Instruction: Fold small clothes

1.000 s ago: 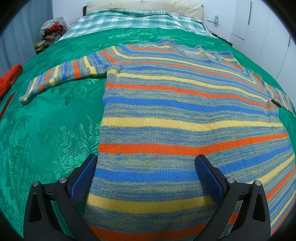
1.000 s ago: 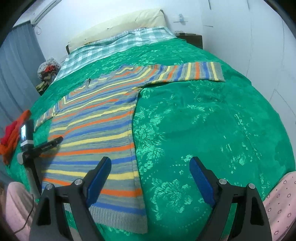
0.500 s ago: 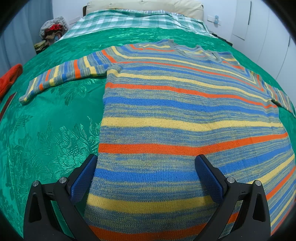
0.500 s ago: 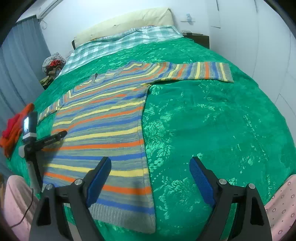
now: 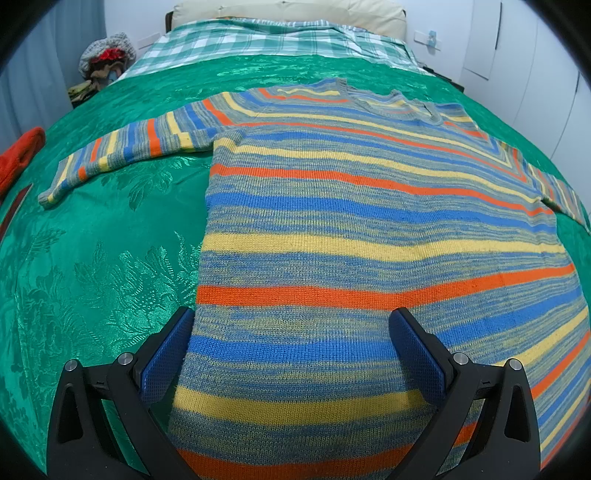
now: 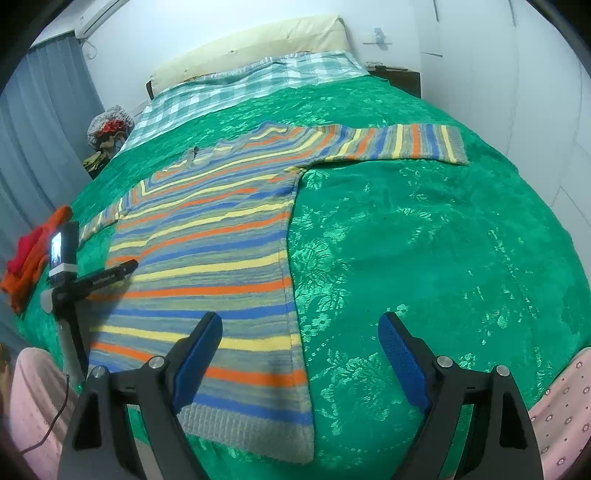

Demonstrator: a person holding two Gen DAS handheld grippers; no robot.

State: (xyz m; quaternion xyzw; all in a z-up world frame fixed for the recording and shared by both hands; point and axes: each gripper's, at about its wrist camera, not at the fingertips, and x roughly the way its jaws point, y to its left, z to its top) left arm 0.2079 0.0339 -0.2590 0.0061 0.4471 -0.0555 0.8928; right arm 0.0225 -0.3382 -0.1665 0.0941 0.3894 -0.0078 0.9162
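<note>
A striped knit sweater [image 5: 351,229] in blue, yellow, orange and grey lies flat on the green bedspread [image 5: 92,266], both sleeves spread out to the sides. My left gripper [image 5: 291,350] hovers open above the sweater's lower left part, nothing between its blue pads. In the right wrist view the sweater [image 6: 207,243] lies left of centre, its right sleeve [image 6: 406,144] stretched toward the wall. My right gripper [image 6: 299,350] stands open over the sweater's lower right corner and hem, holding nothing. The left gripper [image 6: 110,275] also appears there at the sweater's left edge.
A checked green-and-white sheet [image 5: 277,40] and a cream pillow [image 5: 295,11] lie at the head of the bed. Red-orange cloth [image 6: 29,254] sits at the left edge. A pile of clothes [image 5: 103,55] stands beside the bed. Pink dotted fabric [image 6: 561,417] shows at lower right.
The right wrist view has shifted slightly, so the sweater and its sleeve sit further right in frame. The left gripper and the sweater have not moved.
</note>
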